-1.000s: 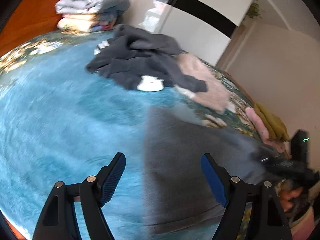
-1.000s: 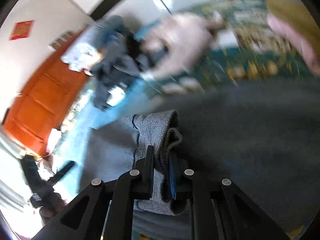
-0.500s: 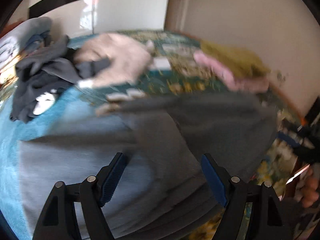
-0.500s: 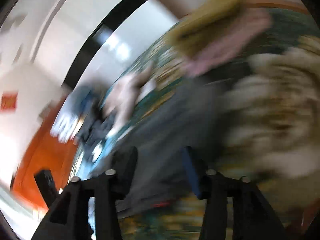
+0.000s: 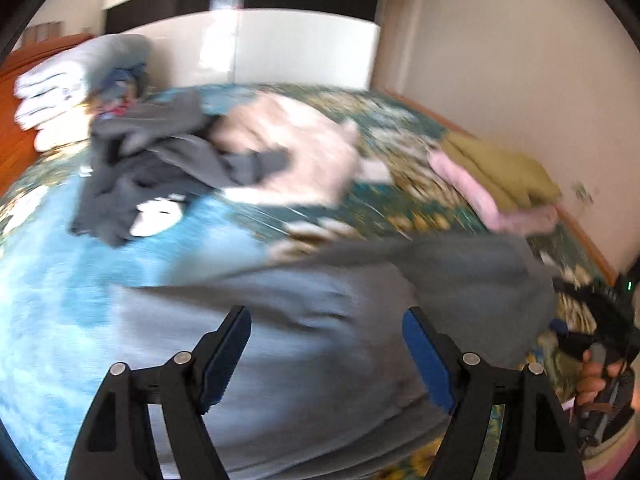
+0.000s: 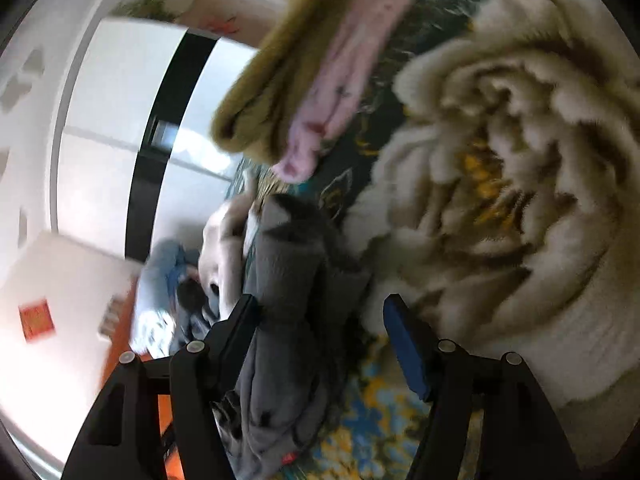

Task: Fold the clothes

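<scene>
No text, brand or number could be read in either view. A red square sign (image 6: pixel 37 319) hung on the white wall at nine o'clock in the right wrist view, its marks too blurred to read. A small red tag (image 6: pixel 287 458) on the grey garment (image 6: pixel 286 320) at six o'clock was equally unreadable.

Each hand-held gripper, left (image 5: pixel 326 354) and right (image 6: pixel 320 344), has matte black angular arms with round silver screws and blue ribbed pads (image 5: pixel 426 364) on the fingers. Bare fingers (image 5: pixel 592 376) show at the left view's edge.
</scene>
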`<control>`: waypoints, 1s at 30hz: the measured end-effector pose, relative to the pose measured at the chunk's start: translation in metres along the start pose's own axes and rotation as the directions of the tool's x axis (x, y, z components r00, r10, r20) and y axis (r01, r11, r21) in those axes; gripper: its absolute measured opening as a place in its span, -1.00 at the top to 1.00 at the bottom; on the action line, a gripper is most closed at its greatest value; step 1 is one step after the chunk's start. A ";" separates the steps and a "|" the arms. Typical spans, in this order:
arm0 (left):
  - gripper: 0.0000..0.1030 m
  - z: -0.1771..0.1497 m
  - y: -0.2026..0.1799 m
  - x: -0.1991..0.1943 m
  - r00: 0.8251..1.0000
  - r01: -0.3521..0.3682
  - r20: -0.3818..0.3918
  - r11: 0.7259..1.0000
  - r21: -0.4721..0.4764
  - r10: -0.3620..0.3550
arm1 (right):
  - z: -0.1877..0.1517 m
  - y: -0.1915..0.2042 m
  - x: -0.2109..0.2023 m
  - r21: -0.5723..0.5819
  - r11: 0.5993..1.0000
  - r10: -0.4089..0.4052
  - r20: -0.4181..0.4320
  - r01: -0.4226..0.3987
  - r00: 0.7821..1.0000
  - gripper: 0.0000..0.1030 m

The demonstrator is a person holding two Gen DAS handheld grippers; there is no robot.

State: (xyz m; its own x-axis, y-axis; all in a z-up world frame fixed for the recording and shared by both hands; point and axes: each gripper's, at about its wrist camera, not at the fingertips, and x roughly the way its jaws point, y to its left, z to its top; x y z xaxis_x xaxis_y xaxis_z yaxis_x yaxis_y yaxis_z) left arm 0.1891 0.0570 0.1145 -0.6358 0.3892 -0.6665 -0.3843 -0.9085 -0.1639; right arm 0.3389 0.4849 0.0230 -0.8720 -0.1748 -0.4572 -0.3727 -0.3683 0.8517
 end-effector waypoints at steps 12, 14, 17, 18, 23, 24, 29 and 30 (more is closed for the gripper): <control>-0.57 -0.033 0.121 -0.040 0.995 -0.050 0.066 0.964 -0.261 0.069 | 0.011 0.042 0.001 -0.061 0.997 -0.042 0.028 0.044 0.999 0.67; -0.57 -0.040 0.137 -0.042 0.995 -0.043 0.077 0.952 -0.303 0.069 | 0.002 0.097 -0.004 -0.238 0.968 -0.066 0.065 0.080 0.996 0.68; -0.57 -0.052 0.160 -0.049 0.993 -0.037 0.092 0.933 -0.357 0.075 | -0.029 0.181 -0.006 -0.484 0.871 -0.048 0.094 0.088 0.994 0.68; -0.57 -0.056 0.168 -0.053 0.992 -0.036 0.097 0.926 -0.377 0.078 | -0.044 0.213 -0.004 -0.572 0.817 -0.025 0.090 0.072 0.996 0.68; -0.57 -0.082 0.210 -0.070 0.988 -0.021 0.124 0.882 -0.470 0.090 | -0.165 0.327 0.021 -0.862 0.501 0.054 -0.057 -0.076 0.997 0.68; -0.57 -0.087 0.216 -0.072 0.988 -0.021 0.124 0.874 -0.485 0.093 | -0.191 0.342 0.029 -0.892 0.439 0.055 -0.097 -0.111 0.994 0.68; -0.57 -0.113 0.245 -0.073 0.993 0.017 0.103 0.811 -0.585 0.053 | -0.313 0.329 0.110 -0.926 0.275 -0.123 -0.302 -0.260 0.945 0.68; -0.57 -0.117 0.249 -0.072 0.994 0.034 0.105 0.799 -0.601 0.037 | -0.324 0.321 0.120 -0.923 0.279 -0.153 -0.314 -0.264 0.937 0.68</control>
State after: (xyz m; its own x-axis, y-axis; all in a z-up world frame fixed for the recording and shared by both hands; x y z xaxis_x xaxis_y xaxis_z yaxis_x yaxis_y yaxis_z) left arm 0.2178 -0.2148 0.0371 -0.7161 0.3694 -0.5922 0.0736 -0.8037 -0.5904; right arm 0.2173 0.0503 0.1588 -0.6606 -0.3944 -0.6388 0.4191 -0.8997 0.1221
